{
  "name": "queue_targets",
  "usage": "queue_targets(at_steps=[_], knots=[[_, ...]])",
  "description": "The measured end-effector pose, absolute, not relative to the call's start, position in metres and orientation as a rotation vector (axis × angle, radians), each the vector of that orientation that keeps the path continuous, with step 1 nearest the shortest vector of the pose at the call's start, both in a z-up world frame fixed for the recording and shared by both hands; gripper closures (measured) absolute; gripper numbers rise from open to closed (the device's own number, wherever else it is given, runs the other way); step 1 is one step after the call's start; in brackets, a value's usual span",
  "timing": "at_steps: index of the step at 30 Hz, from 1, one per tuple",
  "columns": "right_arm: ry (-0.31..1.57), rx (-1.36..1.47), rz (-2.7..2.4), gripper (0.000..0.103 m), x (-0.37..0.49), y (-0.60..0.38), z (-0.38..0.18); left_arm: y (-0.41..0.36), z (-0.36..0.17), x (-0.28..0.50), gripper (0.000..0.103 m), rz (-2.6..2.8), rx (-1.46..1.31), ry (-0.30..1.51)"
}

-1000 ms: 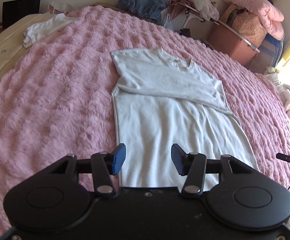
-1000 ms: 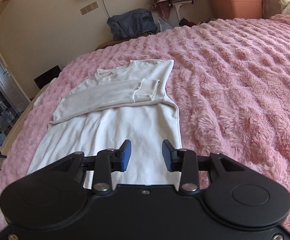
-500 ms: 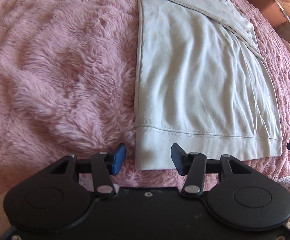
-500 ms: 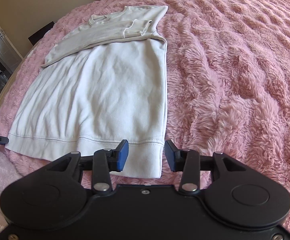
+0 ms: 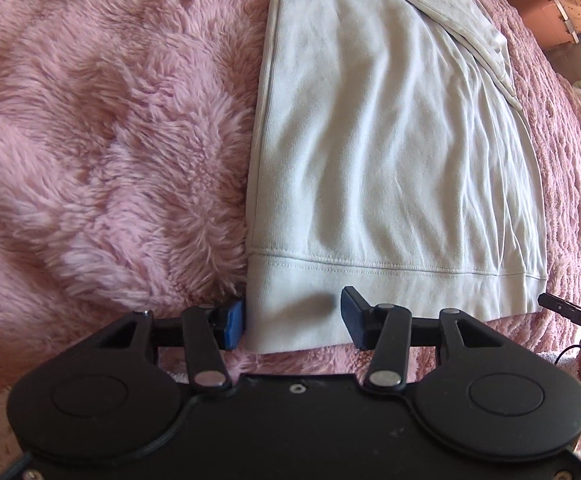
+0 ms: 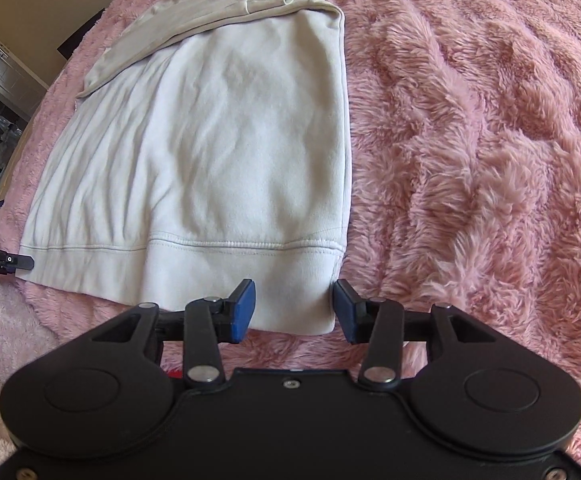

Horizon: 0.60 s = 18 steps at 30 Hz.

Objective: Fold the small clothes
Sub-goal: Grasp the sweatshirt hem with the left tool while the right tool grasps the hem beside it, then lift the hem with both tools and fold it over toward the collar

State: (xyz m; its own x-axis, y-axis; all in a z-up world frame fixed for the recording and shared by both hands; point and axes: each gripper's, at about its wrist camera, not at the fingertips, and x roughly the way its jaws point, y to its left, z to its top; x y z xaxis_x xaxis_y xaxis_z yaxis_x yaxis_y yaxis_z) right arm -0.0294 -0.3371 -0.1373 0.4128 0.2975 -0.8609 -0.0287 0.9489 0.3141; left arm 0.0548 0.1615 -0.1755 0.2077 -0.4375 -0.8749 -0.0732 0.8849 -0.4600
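A pale grey long-sleeved cotton sweatshirt lies flat on the fluffy pink plush blanket, sleeves folded across its chest. The left gripper straddles the sweatshirt's near left hem corner, jaws closing, not yet pinching. The right gripper brackets the right hem corner, jaws opening, nothing gripped.

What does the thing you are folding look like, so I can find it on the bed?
Look at the big fluffy pink blanket that covers the bed. Flat on it lies a white sweatshirt, sleeves folded across the chest, its ribbed hem nearest both grippers. It is the only smooth, pale thing on all that shaggy pink.
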Motion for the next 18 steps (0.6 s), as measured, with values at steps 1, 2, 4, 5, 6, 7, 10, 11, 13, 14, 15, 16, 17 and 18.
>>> queue_targets(at_steps=[1,2,4,5,6,7,10,11,13,14,15,16,17,18], knots=[[1.132,0.271,0.207,0.058,-0.029,-0.338,-0.137,0.162,-0.174,0.053,0.058,-0.278,-0.455,1.341],[1.132,0.270,0.207,0.058,-0.029,-0.337,-0.137,0.162,-0.173,0.052,0.059,-0.290,-0.458,1.333],[1.132,0.263,0.212,0.068,-0.029,-0.338,-0.136,0.162,-0.170,0.049,0.069,-0.322,-0.461,1.311],[1.124,0.256,0.212,0.081,-0.029,-0.337,-0.136,0.161,-0.168,0.049,0.082,-0.336,-0.459,1.304],[1.119,0.252,0.212,0.085,-0.030,-0.336,-0.135,0.159,-0.166,0.046,0.087,-0.345,-0.456,1.299],[1.113,0.253,0.219,0.088,-0.030,-0.337,-0.134,0.159,-0.165,0.045,0.093,-0.351,-0.458,1.295],[1.102,0.271,0.242,0.095,-0.032,-0.336,-0.131,0.163,-0.160,0.041,0.098,-0.366,-0.493,1.262],[1.093,0.271,0.241,0.095,-0.034,-0.336,-0.129,0.164,-0.158,0.040,0.098,-0.371,-0.509,1.250],[1.075,0.281,0.238,0.096,-0.036,-0.336,-0.127,0.166,-0.153,0.037,0.100,-0.392,-0.536,1.221],[1.069,0.292,0.237,0.096,-0.036,-0.336,-0.126,0.169,-0.150,0.036,0.100,-0.405,-0.554,1.204],[1.063,0.309,0.236,0.096,-0.036,-0.337,-0.124,0.173,-0.146,0.034,0.100,-0.424,-0.585,1.179],[1.054,0.323,0.235,0.097,-0.036,-0.337,-0.123,0.175,-0.143,0.033,0.101,-0.439,-0.610,1.155],[1.044,0.336,0.236,0.097,-0.036,-0.338,-0.121,0.177,-0.138,0.032,0.101,-0.458,-0.634,1.125],[1.031,0.353,0.239,0.097,-0.036,-0.339,-0.118,0.178,-0.131,0.033,0.101,-0.475,-0.648,1.092]])
